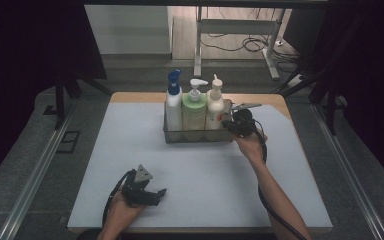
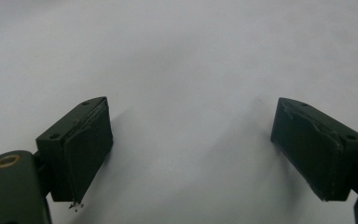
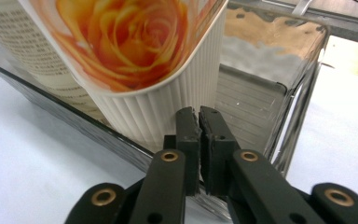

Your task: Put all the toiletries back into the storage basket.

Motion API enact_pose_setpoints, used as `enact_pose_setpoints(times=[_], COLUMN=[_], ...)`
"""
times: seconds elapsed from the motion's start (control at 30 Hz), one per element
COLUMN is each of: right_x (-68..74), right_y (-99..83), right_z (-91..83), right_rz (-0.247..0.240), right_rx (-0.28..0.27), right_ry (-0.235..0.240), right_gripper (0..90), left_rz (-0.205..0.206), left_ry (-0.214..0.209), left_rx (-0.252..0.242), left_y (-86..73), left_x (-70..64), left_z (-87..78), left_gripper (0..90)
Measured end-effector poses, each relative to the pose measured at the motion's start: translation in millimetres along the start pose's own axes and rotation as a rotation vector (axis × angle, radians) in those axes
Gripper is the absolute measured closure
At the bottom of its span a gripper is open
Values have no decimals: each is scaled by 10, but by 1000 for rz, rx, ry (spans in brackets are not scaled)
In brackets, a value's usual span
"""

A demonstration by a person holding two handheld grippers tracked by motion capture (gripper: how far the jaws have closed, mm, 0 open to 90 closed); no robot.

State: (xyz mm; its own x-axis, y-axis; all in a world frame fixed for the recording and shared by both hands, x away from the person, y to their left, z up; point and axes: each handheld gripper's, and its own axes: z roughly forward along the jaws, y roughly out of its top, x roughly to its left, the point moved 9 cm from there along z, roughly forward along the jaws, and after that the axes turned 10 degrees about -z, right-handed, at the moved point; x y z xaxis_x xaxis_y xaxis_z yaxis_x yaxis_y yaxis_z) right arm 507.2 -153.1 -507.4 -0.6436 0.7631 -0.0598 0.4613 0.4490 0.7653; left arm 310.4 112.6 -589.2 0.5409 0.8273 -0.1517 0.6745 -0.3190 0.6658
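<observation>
A clear, glassy tray (image 1: pixel 172 136) with straight walls and rounded corners stands near the far middle of the counter (image 1: pixel 130 165), holding three pump bottles upright in a row. At the left is a white bottle with a blue pump (image 1: pixel 173 102), in the middle a pale green bottle (image 1: pixel 194 110) with a white pump, and at the right a cream bottle (image 1: pixel 215 106). In the right gripper view the cream bottle (image 3: pixel 168 107) has a finely ribbed lower body and a glossy label printed with an orange rose, with small text along its side; the tray wall (image 3: pixel 303 88) is thick and transparent, with glints on its rim and fine lines showing through its floor.

The right hand-held gripper (image 1: pixel 230 121) is at the right end of the tray, just beside the cream bottle. Its two black jaws are pressed together on the tray's near rim, with the tray wall between them (image 3: pixel 199 140). The jaws are matte black with brass-coloured rivets in the links behind them.

The left hand-held gripper (image 1: pixel 161 192) lies low over the near left part of the counter, well apart from the tray, with a grey three-cornered plate on top and a black cable trailing back. Its jaws stand wide apart with nothing between them (image 2: pixel 191 149); their pads are flat, dark and slightly frayed at the edges. The counter top is a smooth, pale grey-white sheet with a wooden edge visible at the far side.
</observation>
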Motion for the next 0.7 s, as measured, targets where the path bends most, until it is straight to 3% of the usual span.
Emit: enact_pose_setpoints(times=[0.7], right_x=[-1], right_y=[55], right_z=[-218], right_rz=[-10], right_rx=[-22], right_ry=[-1], right_gripper=[678], left_rz=[-2], left_ry=[-1], left_rx=[-2], left_y=[1], left_x=[-3], left_z=[1], left_gripper=[123])
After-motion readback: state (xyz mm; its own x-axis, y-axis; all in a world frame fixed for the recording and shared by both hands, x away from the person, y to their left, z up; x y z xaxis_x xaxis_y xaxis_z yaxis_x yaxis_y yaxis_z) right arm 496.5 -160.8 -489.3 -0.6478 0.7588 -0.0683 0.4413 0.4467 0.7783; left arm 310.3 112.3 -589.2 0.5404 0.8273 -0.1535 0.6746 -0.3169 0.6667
